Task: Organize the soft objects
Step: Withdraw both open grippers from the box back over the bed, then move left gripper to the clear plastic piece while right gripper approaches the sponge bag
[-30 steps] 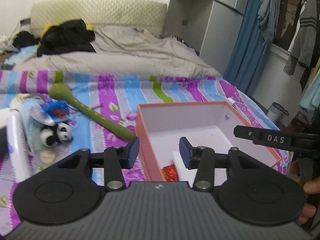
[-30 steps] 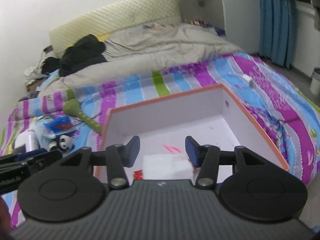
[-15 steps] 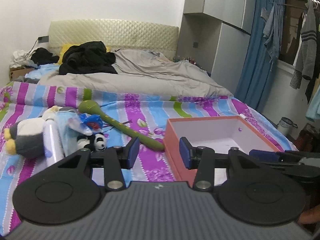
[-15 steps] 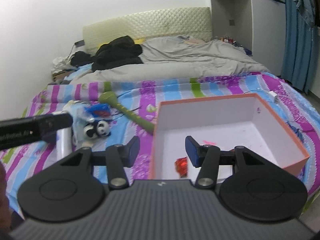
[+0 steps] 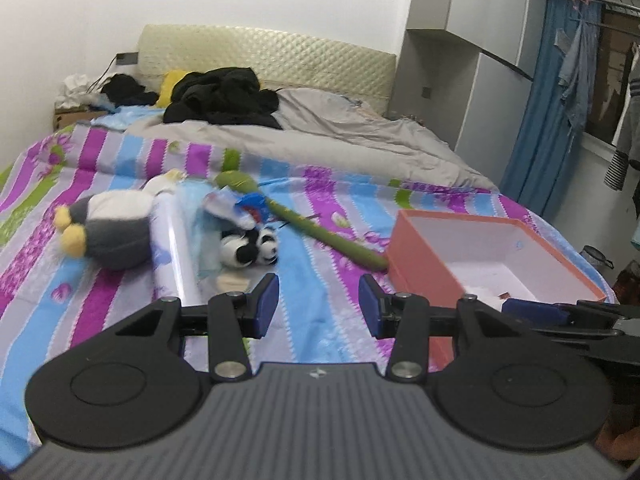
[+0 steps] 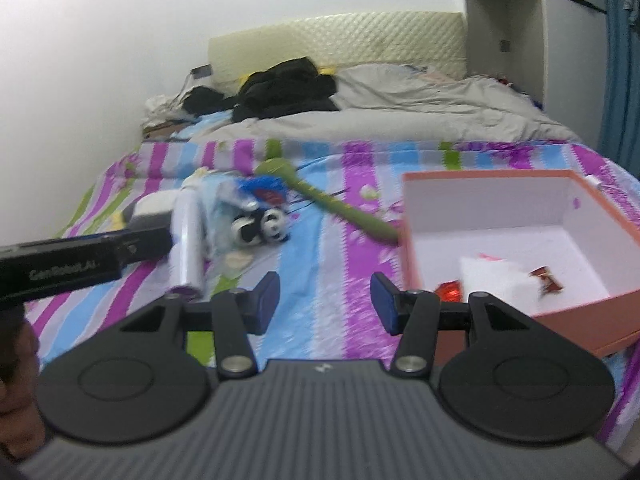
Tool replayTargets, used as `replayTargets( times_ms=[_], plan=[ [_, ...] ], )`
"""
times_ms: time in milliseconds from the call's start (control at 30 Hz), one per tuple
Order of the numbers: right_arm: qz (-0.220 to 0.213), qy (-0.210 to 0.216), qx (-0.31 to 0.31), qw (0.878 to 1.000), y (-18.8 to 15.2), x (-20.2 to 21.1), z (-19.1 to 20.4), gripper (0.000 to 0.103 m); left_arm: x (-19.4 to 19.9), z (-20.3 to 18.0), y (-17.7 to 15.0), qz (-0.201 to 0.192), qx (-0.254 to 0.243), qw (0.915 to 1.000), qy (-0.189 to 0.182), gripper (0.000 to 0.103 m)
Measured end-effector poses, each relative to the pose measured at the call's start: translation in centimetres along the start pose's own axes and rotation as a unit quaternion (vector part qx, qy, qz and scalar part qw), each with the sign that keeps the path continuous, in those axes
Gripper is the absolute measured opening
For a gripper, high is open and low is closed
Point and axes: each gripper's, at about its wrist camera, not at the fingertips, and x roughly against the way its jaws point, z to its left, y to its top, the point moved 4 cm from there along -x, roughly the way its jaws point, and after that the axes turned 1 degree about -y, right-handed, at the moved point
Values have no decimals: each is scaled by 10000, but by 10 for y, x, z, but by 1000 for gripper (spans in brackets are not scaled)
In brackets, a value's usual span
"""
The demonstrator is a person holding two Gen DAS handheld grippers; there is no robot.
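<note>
Panda plush (image 6: 262,227) lies beside left tool (image 6: 72,264) marked "GenRobot.AI".

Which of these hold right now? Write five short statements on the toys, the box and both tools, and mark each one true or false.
1. Both the left tool and the right tool are open and hold nothing. True.
2. The panda plush lies inside the orange box. False: it lies on the striped bedspread, left of the box.
3. The green snake toy reaches the box's near-left corner. True.
4. The box is completely empty. False: white paper and red wrappers lie inside.
5. The grey penguin plush is gripped by the left tool. False: it lies untouched on the bedspread.
</note>
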Motion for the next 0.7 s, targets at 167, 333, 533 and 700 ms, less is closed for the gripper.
replayTargets(
  times_ms=[167, 333, 533, 700],
  plan=[
    [62, 155, 160, 9997, -19, -11, 29, 53, 2, 31, -26, 79, 156, 9997, 150, 50],
    [101, 354, 178, 9992, -42, -21, 50, 53, 7, 59, -47, 119, 309, 9992, 239, 50],
    [144, 529, 136, 9984, -71, -32, 64, 53, 10, 71, -69, 184, 392, 9988, 230, 50],
    [176, 681, 94, 9975, -94, -45, 66, 53, -2, 71, -81, 245, 399, 9987, 184, 50]
  ],
)
